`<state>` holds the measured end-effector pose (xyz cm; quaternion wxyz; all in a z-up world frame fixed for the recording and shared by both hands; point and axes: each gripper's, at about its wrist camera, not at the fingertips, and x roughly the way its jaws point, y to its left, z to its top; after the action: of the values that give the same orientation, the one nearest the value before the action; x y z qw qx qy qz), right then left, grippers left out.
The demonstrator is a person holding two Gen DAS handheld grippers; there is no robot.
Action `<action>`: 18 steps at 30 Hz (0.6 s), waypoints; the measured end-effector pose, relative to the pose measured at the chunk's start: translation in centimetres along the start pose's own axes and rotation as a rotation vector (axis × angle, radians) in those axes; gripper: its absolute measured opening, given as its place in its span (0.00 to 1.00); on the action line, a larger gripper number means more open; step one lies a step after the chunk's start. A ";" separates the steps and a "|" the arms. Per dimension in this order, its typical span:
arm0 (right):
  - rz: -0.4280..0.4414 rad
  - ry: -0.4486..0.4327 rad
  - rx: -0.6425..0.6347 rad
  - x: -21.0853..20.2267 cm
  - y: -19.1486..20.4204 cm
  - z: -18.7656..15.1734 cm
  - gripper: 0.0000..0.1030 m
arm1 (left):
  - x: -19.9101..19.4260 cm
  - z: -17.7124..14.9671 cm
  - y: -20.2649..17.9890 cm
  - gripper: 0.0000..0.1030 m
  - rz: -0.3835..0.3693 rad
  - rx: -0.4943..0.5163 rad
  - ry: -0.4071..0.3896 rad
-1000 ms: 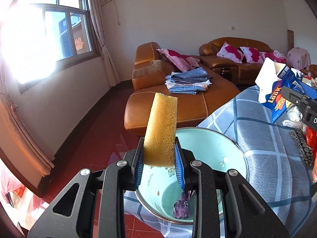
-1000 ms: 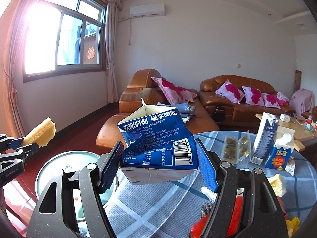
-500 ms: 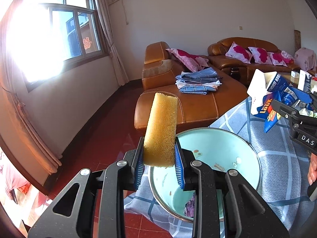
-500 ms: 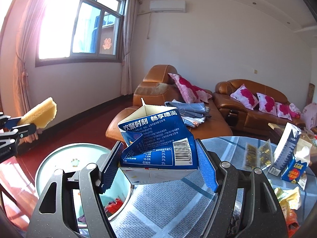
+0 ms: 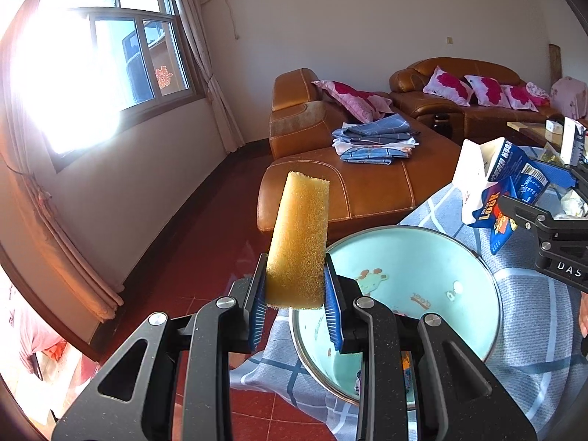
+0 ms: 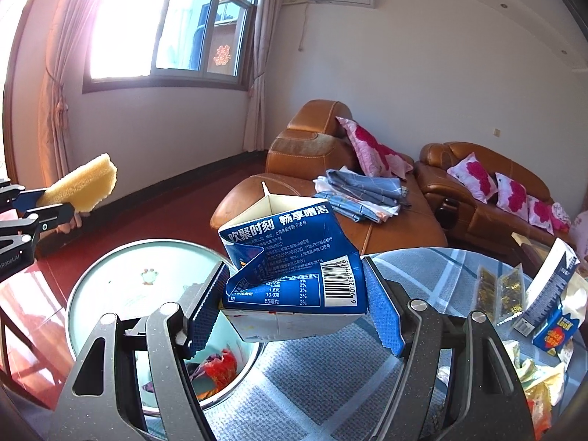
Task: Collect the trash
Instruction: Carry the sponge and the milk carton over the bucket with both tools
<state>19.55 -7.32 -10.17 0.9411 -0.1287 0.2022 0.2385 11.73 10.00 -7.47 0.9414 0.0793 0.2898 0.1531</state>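
Left gripper (image 5: pixel 296 296) is clamped on a yellow sponge (image 5: pixel 298 244), standing up beside the near rim of the mint bowl (image 5: pixel 433 257). Right gripper (image 6: pixel 294 307) squeezes a crushed blue carton (image 6: pixel 294 275), hanging over the bowl's edge. Released here, that carton might well clip the rim and tumble onto the tablecloth (image 6: pixel 330 386).

Blue carton (image 6: pixel 294 275) reads "欢聚时刻"; small carton (image 6: pixel 555 334) "Look".

Right claw (image 6: pixel 294 308) clamps blue carton (image 6: pixel 290 279) above basin (image 6: pixel 110 275).
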 end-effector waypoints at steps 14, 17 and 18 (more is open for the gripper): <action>0.041 0.027 -0.050 0.8 1.3 -0.1 0.69 | 0.3 -0.1 -0.4 0.26 -0.013 0.025 0.009; 0.047 0.030 -0.060 0.9 1.5 -0.2 0.69 | 0.2 -0.2 -0.6 0.26 -0.022 0.033 0.010; 0.049 0.030 -0.065 0.8 1.5 -0.1 0.69 | 0.3 -0.2 -0.6 0.26 -0.024 0.033 0.012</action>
<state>19.42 -5.74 -10.90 0.9271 -0.1578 0.2115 0.2660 11.97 9.50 -7.91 0.9401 0.0906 0.2986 0.1375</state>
